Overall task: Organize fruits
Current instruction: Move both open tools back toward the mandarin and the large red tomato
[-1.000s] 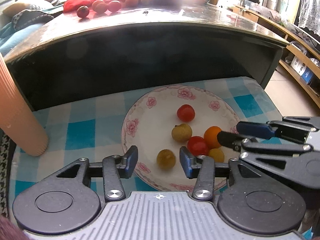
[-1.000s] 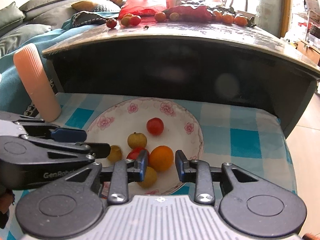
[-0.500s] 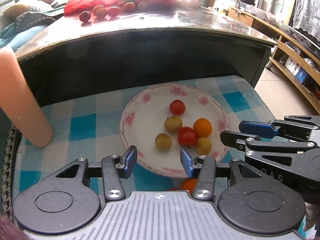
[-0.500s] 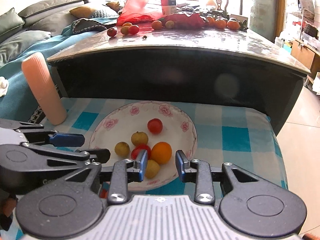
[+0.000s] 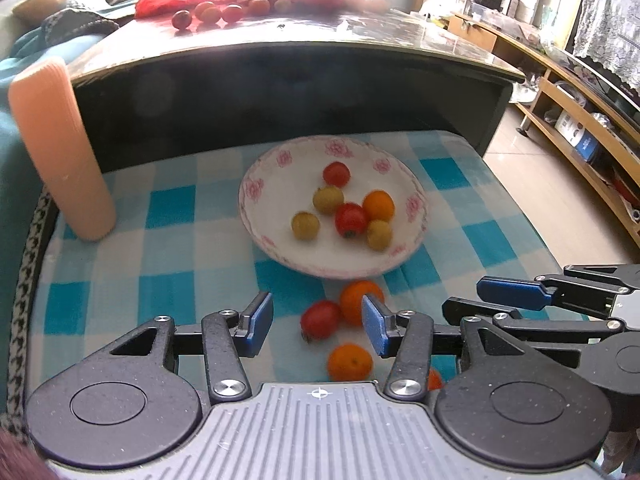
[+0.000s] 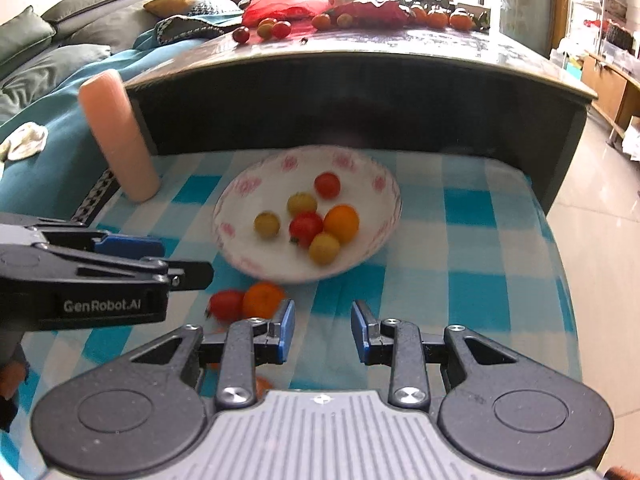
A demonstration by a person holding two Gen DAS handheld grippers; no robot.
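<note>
— What do the jaws hold?
— Nothing. The left gripper and right gripper both stand apart, empty.
— And the fruit?
— Six lie in the flowered plate mid-cloth; a tomato and oranges lie loose toward the checked cloth's near edge.

Home living room: sofa, coffee table

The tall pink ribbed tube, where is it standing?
The tall pink ribbed tube stands upright at the far left of the checked cloth, left of the flowered plate, against the dark table.
</note>
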